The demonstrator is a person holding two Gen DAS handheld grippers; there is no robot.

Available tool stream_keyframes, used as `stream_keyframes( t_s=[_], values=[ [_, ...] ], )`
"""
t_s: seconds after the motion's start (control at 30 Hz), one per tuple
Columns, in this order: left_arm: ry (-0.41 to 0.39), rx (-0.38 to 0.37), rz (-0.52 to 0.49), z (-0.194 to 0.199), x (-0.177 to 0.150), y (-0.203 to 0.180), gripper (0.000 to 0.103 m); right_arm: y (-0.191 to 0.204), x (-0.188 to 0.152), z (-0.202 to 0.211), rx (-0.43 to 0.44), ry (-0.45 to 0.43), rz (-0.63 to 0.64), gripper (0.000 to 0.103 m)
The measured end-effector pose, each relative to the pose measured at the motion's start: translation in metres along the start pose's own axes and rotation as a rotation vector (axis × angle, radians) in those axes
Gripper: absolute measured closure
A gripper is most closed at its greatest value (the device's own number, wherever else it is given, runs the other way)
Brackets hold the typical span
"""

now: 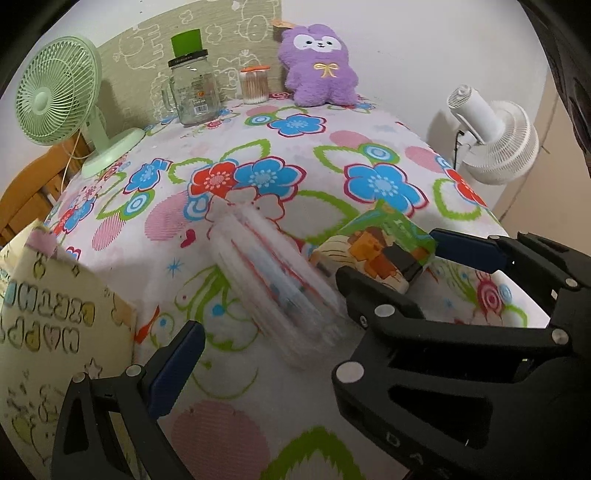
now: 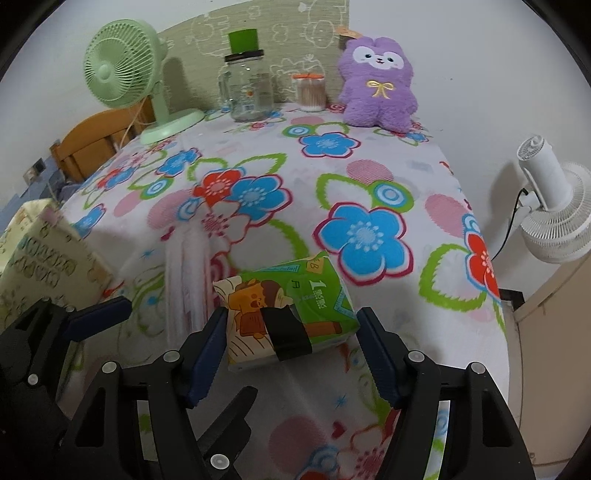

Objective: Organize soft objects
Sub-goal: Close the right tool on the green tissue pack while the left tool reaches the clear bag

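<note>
Two fans: green fan [image 2: 122, 62] upper left, white fan [image 2: 557, 210] right edge. One purple plush [image 2: 376, 85]. One glass jar [image 2: 245, 88]. Two tissue packs: green pack [image 2: 288, 317], white pack [image 2: 188, 273].

Floral cloth [image 2: 258, 229] over the whole table. At far left, green fan [image 2: 122, 70] upright on cloth, wooden chair [image 2: 92, 142] behind it. Just right of fan, glass jar [image 2: 247, 92] with black lid and green cup [image 2: 243, 40] on top. Right of jar, small tub of cotton swabs [image 2: 310, 92] with orange lid. Patterned board [image 2: 280, 33] propped against far wall behind jar and tub. Off table at right, white fan [image 2: 557, 210] with black cord, tilted.
</note>
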State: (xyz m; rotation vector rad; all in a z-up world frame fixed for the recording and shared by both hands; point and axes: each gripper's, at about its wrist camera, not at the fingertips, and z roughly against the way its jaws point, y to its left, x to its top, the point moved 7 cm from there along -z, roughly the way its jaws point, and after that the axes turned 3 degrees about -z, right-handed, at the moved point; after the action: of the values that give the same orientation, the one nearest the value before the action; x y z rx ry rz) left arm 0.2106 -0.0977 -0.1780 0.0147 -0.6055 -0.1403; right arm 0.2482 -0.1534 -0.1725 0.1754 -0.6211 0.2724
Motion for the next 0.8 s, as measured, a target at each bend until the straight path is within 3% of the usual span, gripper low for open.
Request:
stream_keyframes(
  t_s=[0.3,0.53,0.8],
  values=[
    [-0.013,-0.011,-0.017,0.012,-0.010,-0.002,0.000,0.009,-0.015,0.018,0.015,-0.015,0.002,0.032],
    [-0.030,-0.021,0.009,0.009,0.003,-0.003,0.005,-0.003,-0.006,0.030,-0.063,-0.067,-0.020,0.032],
    [-0.032,-0.025,0.068,0.003,0.021,-0.005,0.005,-0.023,0.009,0.029,-0.081,-0.086,-0.109,0.032]
  ],
)
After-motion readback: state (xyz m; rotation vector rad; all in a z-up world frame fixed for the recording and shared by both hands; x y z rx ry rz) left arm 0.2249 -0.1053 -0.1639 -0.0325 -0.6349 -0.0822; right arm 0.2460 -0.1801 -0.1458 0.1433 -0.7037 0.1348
